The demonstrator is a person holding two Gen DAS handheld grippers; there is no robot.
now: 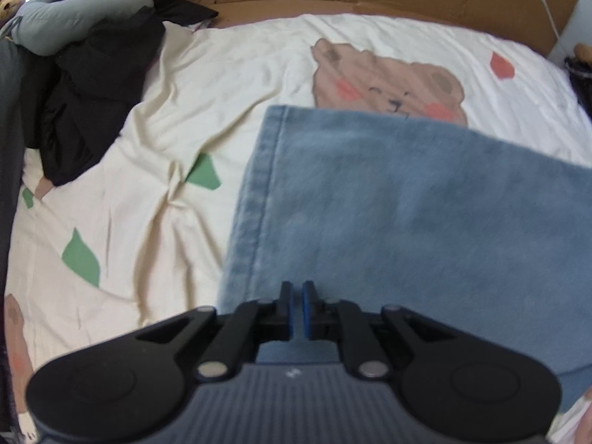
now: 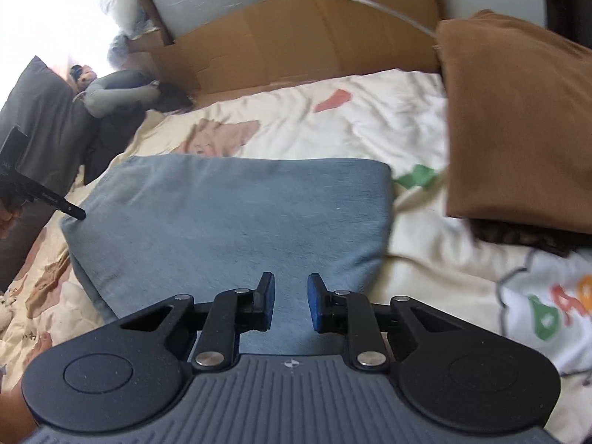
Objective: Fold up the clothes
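Right wrist view: folded blue jeans (image 2: 236,222) lie on the bear-print sheet (image 2: 370,137). Right gripper (image 2: 291,301) released above them; left gripper (image 1: 297,309) clenched, empty. Dark clothes (image 1: 92,103) beyond remain unfolded.

Cream bedsheet (image 1: 229,85) printed with a brown bear face (image 1: 384,81), green leaf shapes (image 1: 79,259) and a red patch (image 1: 501,64). Flattened cardboard (image 2: 296,37) lines the far edge; a white cable (image 2: 370,3) crosses it.
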